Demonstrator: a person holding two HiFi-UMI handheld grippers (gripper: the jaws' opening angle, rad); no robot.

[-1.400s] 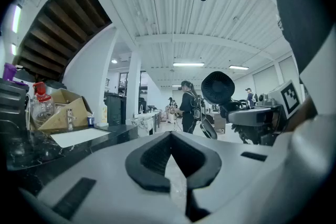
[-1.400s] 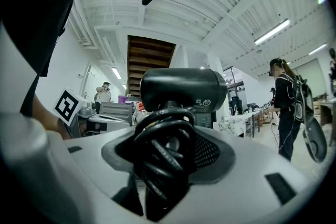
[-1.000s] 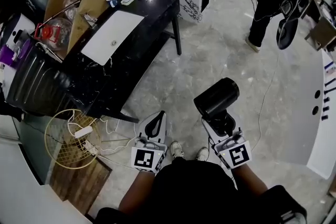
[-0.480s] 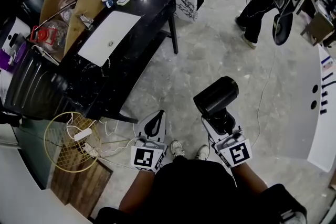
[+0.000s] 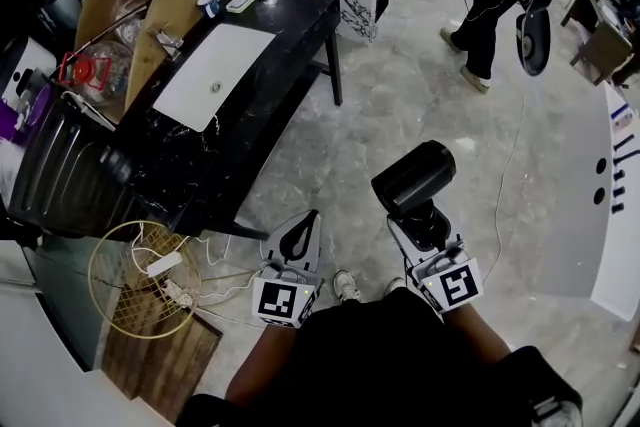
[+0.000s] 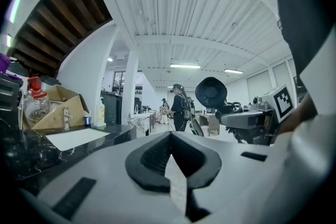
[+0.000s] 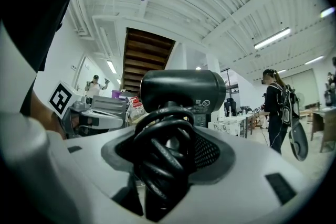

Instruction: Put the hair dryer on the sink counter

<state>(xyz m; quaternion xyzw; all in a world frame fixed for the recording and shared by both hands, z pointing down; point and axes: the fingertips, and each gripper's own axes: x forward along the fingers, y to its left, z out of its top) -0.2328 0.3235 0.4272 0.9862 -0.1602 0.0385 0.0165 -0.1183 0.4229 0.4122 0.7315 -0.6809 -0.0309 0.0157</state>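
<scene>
Right gripper [image 5: 428, 230] [image 7: 168, 165] is clamped on the handle of the black barrel-shaped hair dryer [image 5: 412, 177] [image 7: 181, 89], barrel up. The pads bite on the coiled black cord [image 7: 160, 157] wrapped round the handle, not on bare plastic.

Left gripper [image 5: 298, 240] [image 6: 170, 165]: jaws pressed together, nothing between them.

The black marble-look sink counter [image 5: 290, 25] with its white rectangular basin [image 5: 215, 75] sits at 10 o'clock from the grippers, well apart. Dryer isn't near it yet.

Risks, my read:
- Springy cord under the pads plus a top-heavy barrel: dryer could twist or slip on a tilt.
- Loose white floor cables [image 5: 200, 265] at 9 o'clock, beside the counter foot: trip or snag.
- Free black top is narrow around the basin; a sloppy set-down rolls the dryer into the basin or off the edge.
</scene>
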